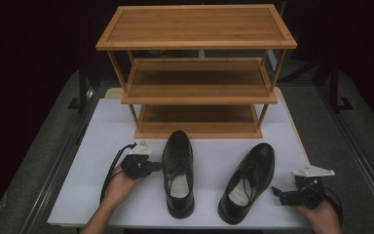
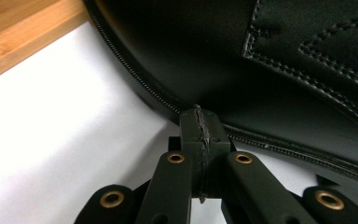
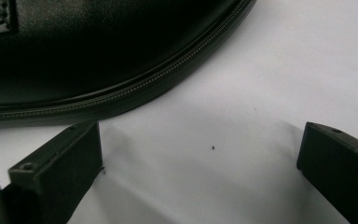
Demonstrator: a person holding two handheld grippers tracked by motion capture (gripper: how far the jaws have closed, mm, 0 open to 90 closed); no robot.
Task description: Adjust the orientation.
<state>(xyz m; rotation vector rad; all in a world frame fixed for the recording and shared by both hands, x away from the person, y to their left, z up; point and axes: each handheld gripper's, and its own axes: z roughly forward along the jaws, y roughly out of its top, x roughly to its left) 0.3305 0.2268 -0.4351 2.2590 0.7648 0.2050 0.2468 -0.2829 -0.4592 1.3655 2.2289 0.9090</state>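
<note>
High view gives us two glossy black leather lace-up shoes on the white counter, near a three-tier bamboo shoe rack (image 1: 197, 83) at the far side. We see the left shoe (image 1: 178, 170) pointing straight at the rack and the right shoe (image 1: 248, 180) angled. Our left gripper (image 1: 158, 166) has its jaws pressed together, empty, tips touching the left shoe's side. Our right gripper (image 1: 276, 192) sits just right of the right shoe, jaws wide, holding nothing.
</note>
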